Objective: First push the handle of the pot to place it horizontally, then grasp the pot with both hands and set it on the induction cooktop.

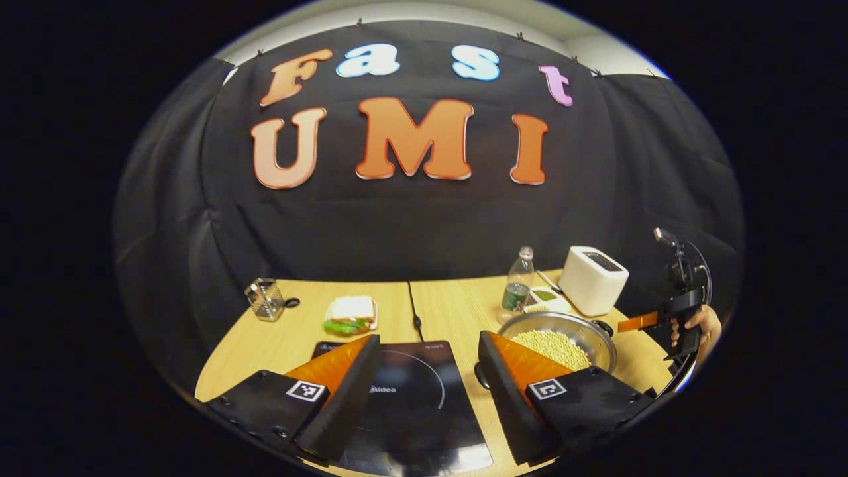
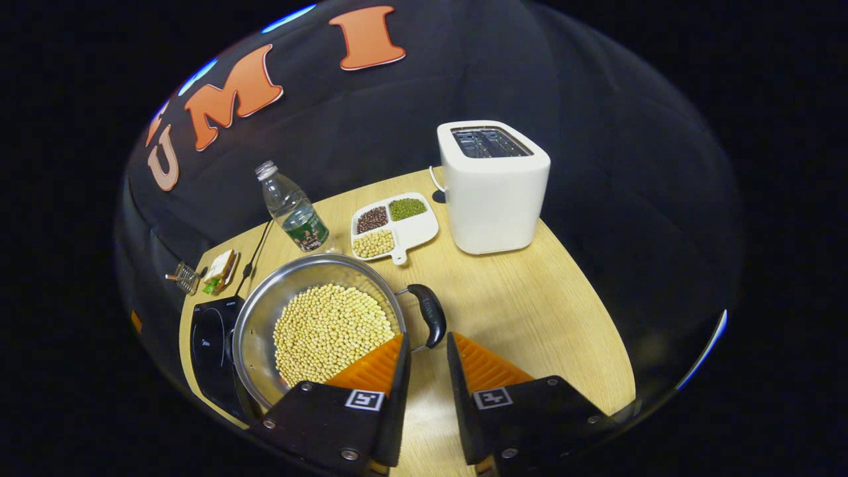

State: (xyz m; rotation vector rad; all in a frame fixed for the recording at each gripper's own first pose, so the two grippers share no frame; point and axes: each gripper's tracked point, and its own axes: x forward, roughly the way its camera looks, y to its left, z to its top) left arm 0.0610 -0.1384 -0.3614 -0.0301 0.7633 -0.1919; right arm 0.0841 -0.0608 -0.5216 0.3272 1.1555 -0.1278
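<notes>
1. on the wooden table (image 2: 530, 298), the pot (image 2: 318, 324) of soybeans sits just beside the induction cooktop (image 1: 411, 397), its black handle (image 2: 429, 311) toward the right gripper (image 2: 427, 371).
2. right gripper's fingers stand slightly apart, holding nothing, near the handle.
3. left gripper (image 1: 429, 384) hovers above the cooktop, fingers spread wide, empty.

Shiny silver steel pot (image 2: 265, 311) full of pale yellow soybeans (image 2: 331, 331), glossy black handle (image 2: 430, 321) at 3 o'clock. Flat black glass induction cooktop (image 1: 417, 404), thin white ring. Light wood-grain table (image 2: 530, 318). Boxy white toaster (image 2: 493, 189). White divided dish (image 2: 417, 232): brown, green, yellow beans. Clear plastic bottle (image 2: 295, 209), green label. Gripper fingers (image 2: 487, 364) orange ribbed, black bodies, black-white square tags.
</notes>
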